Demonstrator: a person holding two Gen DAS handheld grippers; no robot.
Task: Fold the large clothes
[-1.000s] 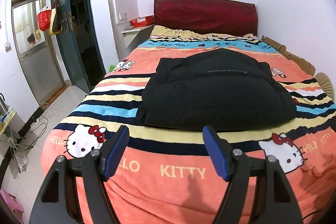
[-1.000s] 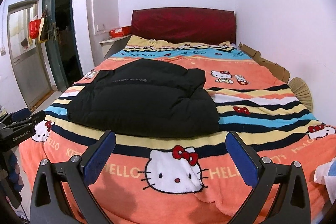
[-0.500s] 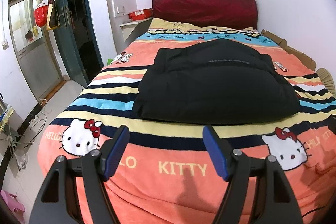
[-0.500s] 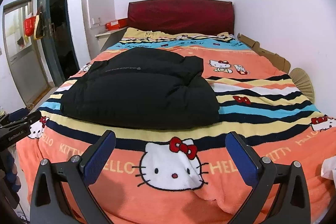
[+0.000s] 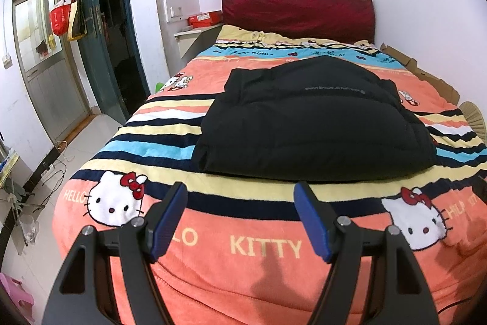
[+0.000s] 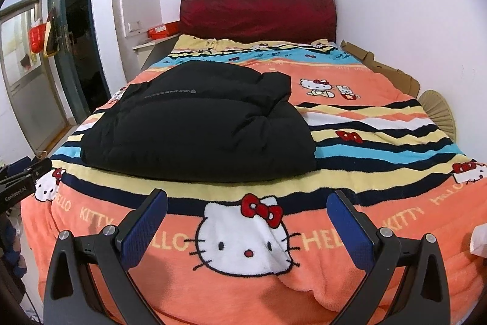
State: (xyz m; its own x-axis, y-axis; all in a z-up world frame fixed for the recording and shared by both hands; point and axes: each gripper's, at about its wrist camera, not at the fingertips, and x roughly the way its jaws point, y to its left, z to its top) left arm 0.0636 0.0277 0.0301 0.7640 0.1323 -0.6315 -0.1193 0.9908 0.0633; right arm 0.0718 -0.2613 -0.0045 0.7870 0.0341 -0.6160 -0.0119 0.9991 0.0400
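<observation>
A black padded jacket lies folded into a thick rectangle in the middle of the bed, on a striped Hello Kitty blanket. It also shows in the right wrist view. My left gripper is open and empty, held over the foot of the bed, short of the jacket's near edge. My right gripper is open wide and empty, over the blanket's cat face, also short of the jacket. The left gripper's body shows at the left edge of the right wrist view.
A dark red headboard stands at the far end. Cardboard and a straw fan lie along the right wall. A green door and tiled floor with cables are on the left. A red box sits on a side shelf.
Both grippers have moved forward and lower toward the foot of the bed; the jacket looks larger and nearer. Both stay open and empty. The jacket has not moved.
</observation>
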